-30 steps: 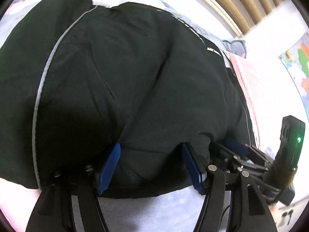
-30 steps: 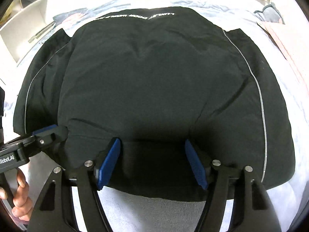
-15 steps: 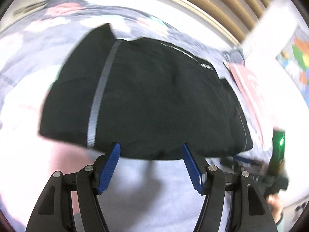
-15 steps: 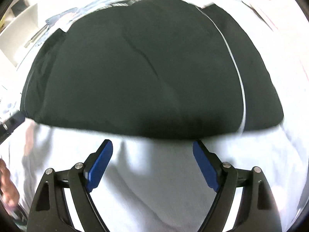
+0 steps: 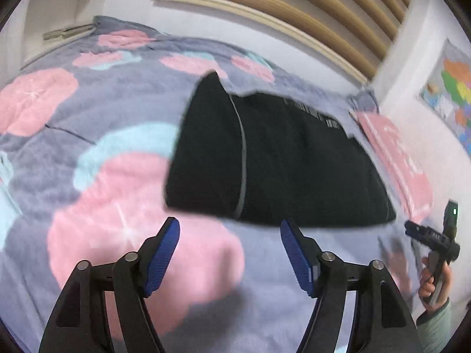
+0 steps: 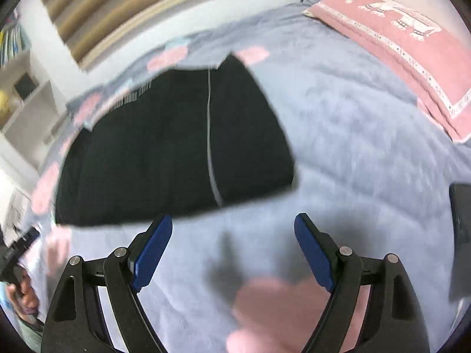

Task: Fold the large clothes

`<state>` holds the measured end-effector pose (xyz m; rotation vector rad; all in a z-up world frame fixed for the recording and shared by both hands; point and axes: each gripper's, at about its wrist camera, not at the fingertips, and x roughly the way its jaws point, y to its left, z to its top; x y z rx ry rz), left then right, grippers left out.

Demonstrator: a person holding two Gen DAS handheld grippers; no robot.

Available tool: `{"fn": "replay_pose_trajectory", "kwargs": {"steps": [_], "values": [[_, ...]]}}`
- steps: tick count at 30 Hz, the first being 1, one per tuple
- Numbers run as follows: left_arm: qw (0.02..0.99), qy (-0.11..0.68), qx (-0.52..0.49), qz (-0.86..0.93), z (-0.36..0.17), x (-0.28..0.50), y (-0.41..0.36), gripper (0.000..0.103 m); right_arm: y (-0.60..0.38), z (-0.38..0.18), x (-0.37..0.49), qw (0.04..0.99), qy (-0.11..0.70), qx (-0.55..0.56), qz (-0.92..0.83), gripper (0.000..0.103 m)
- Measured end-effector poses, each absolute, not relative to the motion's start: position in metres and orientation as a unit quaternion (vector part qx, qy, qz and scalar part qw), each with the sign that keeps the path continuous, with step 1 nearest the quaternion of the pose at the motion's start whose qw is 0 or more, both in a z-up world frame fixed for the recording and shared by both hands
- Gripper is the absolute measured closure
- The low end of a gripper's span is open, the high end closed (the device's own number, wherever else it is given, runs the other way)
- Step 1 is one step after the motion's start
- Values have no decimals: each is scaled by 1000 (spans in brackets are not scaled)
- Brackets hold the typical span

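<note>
Black jacket (image 5: 294, 161) is lying folded on the floral blanket (image 5: 88, 147), beside the pink pillow (image 6: 397, 44), while the left gripper (image 5: 229, 253) and right gripper (image 6: 232, 250), jaws having just been opening, are hovering empty over the blanket just short of its near edge.

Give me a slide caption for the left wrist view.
Open left gripper above a floral blanket, short of the folded black garment.
</note>
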<state>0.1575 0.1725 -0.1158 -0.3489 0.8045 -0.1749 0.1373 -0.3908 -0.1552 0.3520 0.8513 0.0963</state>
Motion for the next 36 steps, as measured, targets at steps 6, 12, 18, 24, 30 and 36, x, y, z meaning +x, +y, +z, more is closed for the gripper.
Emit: {"fn": "replay_pose_trajectory", "kwargs": {"steps": [6, 12, 18, 24, 30, 36], "values": [[907, 372, -192, -48, -97, 219, 188, 25, -402, -133, 200, 904, 395, 159, 50, 17], [889, 391, -229, -72, -110, 304, 196, 25, -402, -146, 264, 898, 403, 163, 71, 17], [843, 448, -275, -117, -150, 372, 201, 25, -393, -163, 316, 889, 419, 153, 106, 17], [786, 507, -313, -168, -201, 393, 193, 25, -394, -195, 355, 858, 462, 170, 145, 17], [748, 517, -366, -195, -218, 401, 192, 25, -405, -227, 379, 795, 507, 252, 219, 17], [788, 489, -300, -223, -187, 386, 167, 62, -398, -213, 366, 807, 481, 226, 257, 42]]}}
